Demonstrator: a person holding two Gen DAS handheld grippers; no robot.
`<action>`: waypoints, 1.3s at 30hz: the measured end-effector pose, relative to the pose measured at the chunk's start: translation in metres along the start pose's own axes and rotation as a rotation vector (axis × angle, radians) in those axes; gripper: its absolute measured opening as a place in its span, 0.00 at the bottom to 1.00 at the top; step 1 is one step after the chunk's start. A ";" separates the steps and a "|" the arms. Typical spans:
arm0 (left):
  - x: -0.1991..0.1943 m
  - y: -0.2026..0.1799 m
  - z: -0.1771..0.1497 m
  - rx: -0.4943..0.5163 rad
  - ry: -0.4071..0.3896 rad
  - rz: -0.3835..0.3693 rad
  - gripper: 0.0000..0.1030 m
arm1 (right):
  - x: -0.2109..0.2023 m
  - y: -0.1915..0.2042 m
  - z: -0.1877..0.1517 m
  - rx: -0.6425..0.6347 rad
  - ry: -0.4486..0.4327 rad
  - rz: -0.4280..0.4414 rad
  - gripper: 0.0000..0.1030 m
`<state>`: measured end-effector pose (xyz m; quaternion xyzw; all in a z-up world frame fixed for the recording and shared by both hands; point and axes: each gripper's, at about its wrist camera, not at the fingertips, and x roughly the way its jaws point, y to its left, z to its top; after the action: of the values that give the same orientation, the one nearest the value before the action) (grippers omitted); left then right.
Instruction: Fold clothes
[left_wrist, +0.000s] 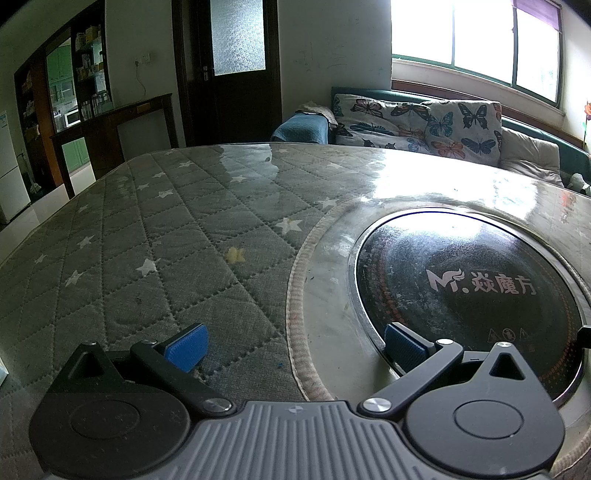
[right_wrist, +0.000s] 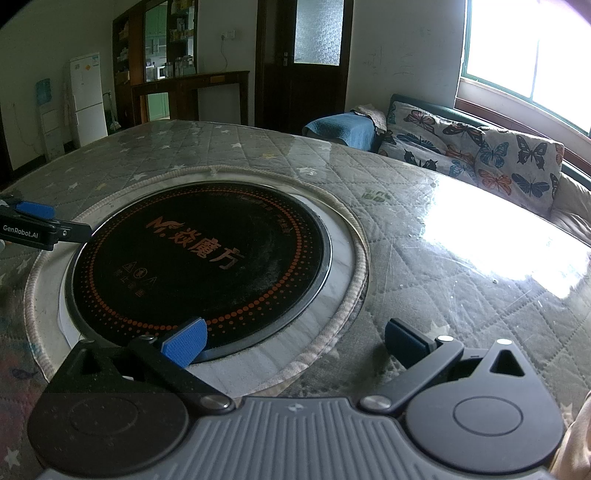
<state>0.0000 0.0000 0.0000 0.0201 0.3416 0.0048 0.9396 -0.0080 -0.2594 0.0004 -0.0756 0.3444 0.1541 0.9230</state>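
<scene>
No garment shows in either view. My left gripper (left_wrist: 295, 349) hangs open over a table with a grey quilted star-print cover (left_wrist: 155, 229), its blue pads wide apart and nothing between them. My right gripper (right_wrist: 293, 347) is open too, low over the same table cover (right_wrist: 461, 295), empty between its pads. The left gripper (right_wrist: 33, 225) also appears at the left edge of the right wrist view, beside the cooktop. A round black induction cooktop (right_wrist: 199, 262) is set into the table's middle, ringed by a woven trim; the same cooktop (left_wrist: 469, 291) lies under the left gripper's right finger.
A sofa with butterfly-print cushions (left_wrist: 417, 123) and a blue blanket (left_wrist: 303, 127) stands behind the table under a bright window (left_wrist: 476, 37). A dark door (right_wrist: 306, 62), wooden shelving (right_wrist: 166, 59) and a white fridge (right_wrist: 88, 99) line the far wall.
</scene>
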 end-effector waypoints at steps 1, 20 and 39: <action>0.000 0.000 0.000 0.000 0.000 0.000 1.00 | 0.000 0.000 0.000 0.002 0.000 0.002 1.00; 0.001 -0.002 0.001 0.000 0.013 0.007 1.00 | 0.001 0.000 0.002 -0.002 0.001 0.000 1.00; -0.056 -0.071 0.006 0.124 0.017 -0.153 1.00 | -0.080 -0.012 -0.012 -0.013 -0.075 -0.080 1.00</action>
<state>-0.0394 -0.0722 0.0379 0.0518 0.3496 -0.0880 0.9313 -0.0685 -0.2923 0.0444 -0.0892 0.3052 0.1221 0.9402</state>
